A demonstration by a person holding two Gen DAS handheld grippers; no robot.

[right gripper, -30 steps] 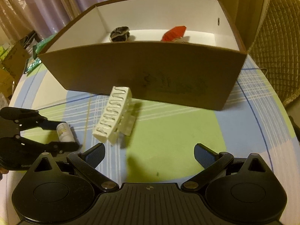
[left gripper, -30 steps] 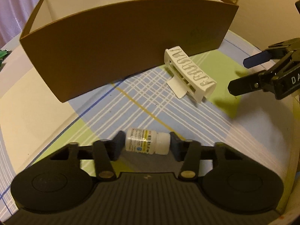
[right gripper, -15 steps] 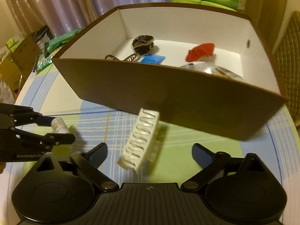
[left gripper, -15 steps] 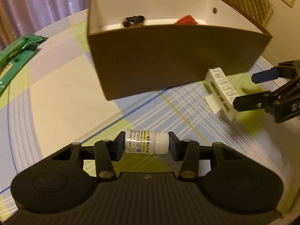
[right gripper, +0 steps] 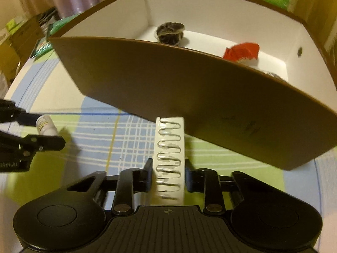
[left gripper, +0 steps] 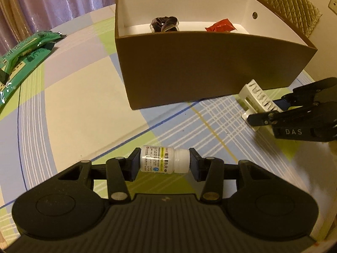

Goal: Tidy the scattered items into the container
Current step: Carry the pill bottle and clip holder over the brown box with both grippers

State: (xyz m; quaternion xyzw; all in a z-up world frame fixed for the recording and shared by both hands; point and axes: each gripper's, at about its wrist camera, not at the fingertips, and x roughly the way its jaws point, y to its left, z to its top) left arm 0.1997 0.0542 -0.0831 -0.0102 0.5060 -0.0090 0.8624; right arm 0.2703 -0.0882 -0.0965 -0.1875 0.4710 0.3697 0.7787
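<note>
Nearest in the left wrist view, the left hand-held gripper [left gripper: 164, 162] is closed on a small white pill bottle [left gripper: 164, 161], which is held crosswise, base against one pad and cap against the other, clear of the checked tabletop [left gripper: 80, 105]. In the right wrist view, the right hand-held gripper [right gripper: 168, 178] is closed on a white hair claw clip [right gripper: 169, 158], the pads being pressed against its two long sides; the clip's far end lies just in front of the near wall of the brown cardboard box [right gripper: 189, 97].

The step in hand is judged to be the lift and transfer of both items into the box. It is best done by raising each item well above the near wall before it is carried forward, since that wall stands between both grippers and the white interior. The end-to-end hold on the smooth bottle should be kept firm and level, as a tilt could let it slip. The clip, gripped near one end only, may swing, so a slow lift is advised. Release is best made low over a bare part of the floor, away from the dark hair scrunchie [left gripper: 164, 23] and the red packet [left gripper: 221, 25] already inside.

Writing: small Chinese print on a yellow and blue label is seen on the bottle but cannot be read reliably; "DAS" is read on the right gripper's body in the left wrist view. At far left, green packets [left gripper: 23, 48] lie on the tabletop, their print illegible.
</note>
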